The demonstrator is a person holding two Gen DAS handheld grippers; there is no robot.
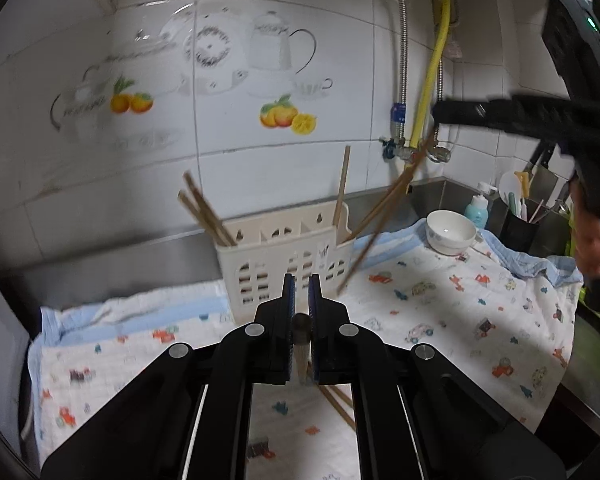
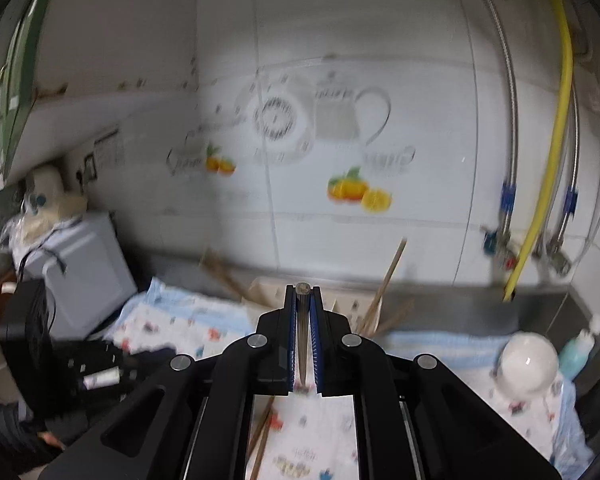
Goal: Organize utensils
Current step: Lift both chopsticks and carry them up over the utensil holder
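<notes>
Chopsticks fill both shut grippers: the left gripper (image 1: 302,294) pinches a wooden chopstick (image 1: 301,354) just before the cream slotted plastic utensil caddy (image 1: 284,264), while the right gripper (image 2: 303,308) grips another chopstick (image 2: 302,320) lengthwise behind it.

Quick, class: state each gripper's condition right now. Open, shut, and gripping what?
Left gripper: shut on a wooden chopstick.
Right gripper: shut on a chopstick, held lengthwise between its pads.
</notes>
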